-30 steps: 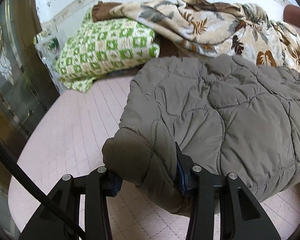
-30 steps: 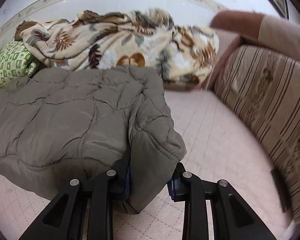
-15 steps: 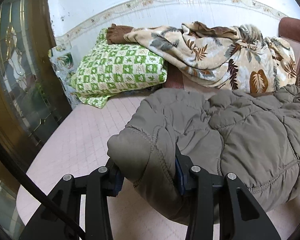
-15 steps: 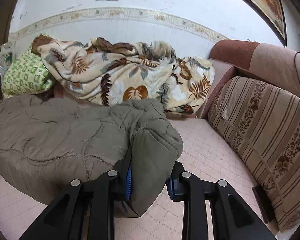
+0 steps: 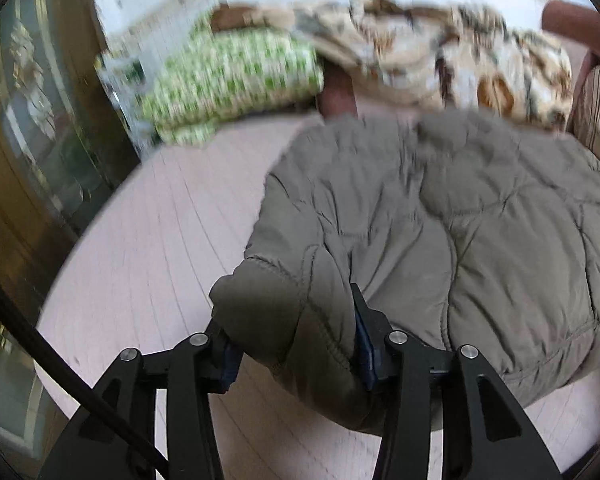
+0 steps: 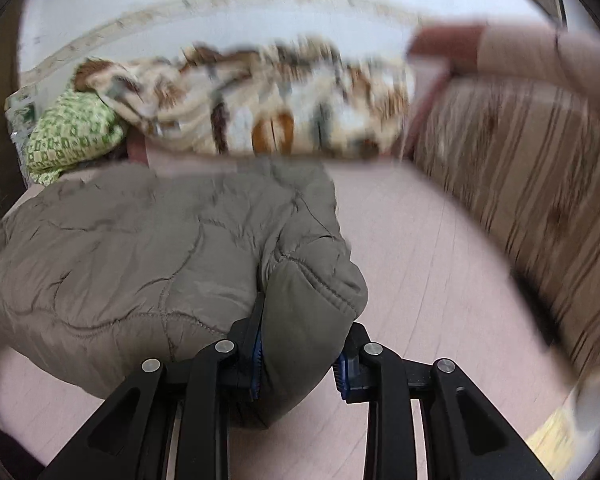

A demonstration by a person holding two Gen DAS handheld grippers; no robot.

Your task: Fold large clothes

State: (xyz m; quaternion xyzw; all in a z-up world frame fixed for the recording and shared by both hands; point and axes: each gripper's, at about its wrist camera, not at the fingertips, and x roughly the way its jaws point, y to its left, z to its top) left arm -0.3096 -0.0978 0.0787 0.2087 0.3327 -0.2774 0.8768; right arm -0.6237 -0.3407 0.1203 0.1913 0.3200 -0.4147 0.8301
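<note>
A grey-olive quilted jacket [image 5: 460, 220] lies bunched on the pink bed surface [image 5: 160, 220]. My left gripper [image 5: 292, 340] holds the jacket's near left corner. Its jaws are opening, and the thick fabric still fills the gap and touches both pads. In the right wrist view the same jacket [image 6: 140, 248] spreads to the left, and my right gripper [image 6: 300, 352] is shut on its near right corner, with the padded hem bulging over the fingers. Both views are smeared by motion.
A green patterned pillow [image 5: 228, 80] and a leaf-print blanket [image 5: 440, 52] lie along the far wall. A striped sofa back [image 6: 520, 180] borders the right side. A wooden door with glass [image 5: 28, 120] stands at the left. Pink surface [image 6: 420, 260] shows beside the jacket.
Both grippers have moved across the bed with the jacket corners still in them, and the pictures are now blurred. The left jaws stand slightly wider than before.
</note>
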